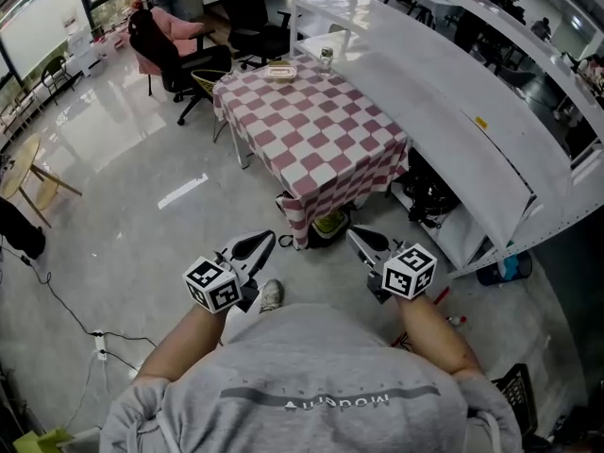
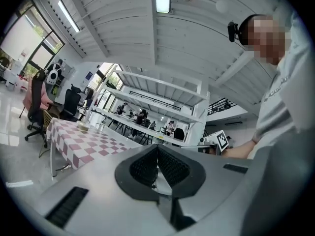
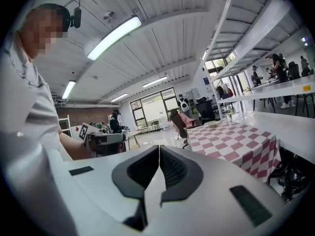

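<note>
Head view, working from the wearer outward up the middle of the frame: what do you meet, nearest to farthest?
grey sweatshirt → left tool and right tool, side by side, both shut → checked table → shallow dish at its far end → black office chair

No word or number could be read for certain. 1 line of pale lettering (image 1: 337, 403) ran across the back of the person's grey shirt (image 1: 311, 357), nearest the camera, too blurred to spell out. The marker cube (image 1: 212, 284) on the left gripper (image 1: 269, 237) and its twin on the right gripper (image 1: 352, 233) bore only black-and-white square patterns. A yellow label (image 1: 481, 123) on the white shelf (image 1: 444, 88) at right was too small to read.
</note>
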